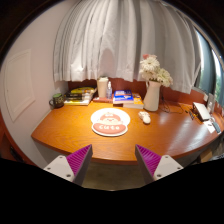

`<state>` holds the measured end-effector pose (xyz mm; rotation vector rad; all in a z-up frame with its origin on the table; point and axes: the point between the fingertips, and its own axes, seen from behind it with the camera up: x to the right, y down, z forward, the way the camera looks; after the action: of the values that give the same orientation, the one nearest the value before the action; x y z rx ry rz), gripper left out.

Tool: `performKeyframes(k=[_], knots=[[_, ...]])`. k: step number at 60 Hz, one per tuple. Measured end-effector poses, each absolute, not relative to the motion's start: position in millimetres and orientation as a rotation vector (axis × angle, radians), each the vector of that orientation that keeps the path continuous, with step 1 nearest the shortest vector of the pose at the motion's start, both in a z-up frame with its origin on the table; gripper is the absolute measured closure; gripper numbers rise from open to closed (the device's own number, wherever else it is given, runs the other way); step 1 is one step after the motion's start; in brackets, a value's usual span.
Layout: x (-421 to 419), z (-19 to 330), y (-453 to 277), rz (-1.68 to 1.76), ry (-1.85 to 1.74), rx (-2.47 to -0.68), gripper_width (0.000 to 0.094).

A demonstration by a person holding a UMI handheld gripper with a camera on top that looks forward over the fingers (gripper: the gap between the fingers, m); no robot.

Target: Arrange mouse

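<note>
The gripper [113, 160] is held released, nothing between its purple pads. The mouse [145, 117], small, white and rounded, is seen well beyond the fingers and slightly right of them, on the glossy wooden table [60, 130], just beside a round mat [110, 122]. It is judged light, rigid and smooth-shelled, so possibly slippery; its two long flanks should be pinched. A pale vase [152, 95] of flowers stands farther off.
</note>
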<state>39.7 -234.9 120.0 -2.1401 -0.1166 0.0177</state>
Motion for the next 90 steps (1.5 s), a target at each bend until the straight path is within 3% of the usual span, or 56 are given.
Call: performKeyframes(k=[12, 29, 49, 56, 62, 76, 84, 90], knots=[[117.4, 43.4, -201.3, -0.057, -0.017, -2.236, 0.0072], [196.7, 8.9, -83.4, -0.111, 0.027, -2.279, 0.0073], [214.8, -5.2, 74.7, -0.036, 0.022, -2.309, 0.0084], [216.8, -12.6, 98.3, -0.003, 0.026, -2.343, 0.0203], [215.6, -12.8, 105.9, 0.003, 0.016, -2.339, 0.0404], [214.0, -14.8, 104.6, -0.016, 0.018, -2.377, 0.054], [215.8, -14.2, 103.7, -0.031, 0.024, -2.403, 0.0541], [217.8, 18.6, 100.8, -0.055, 0.072, -2.376, 0.0539]])
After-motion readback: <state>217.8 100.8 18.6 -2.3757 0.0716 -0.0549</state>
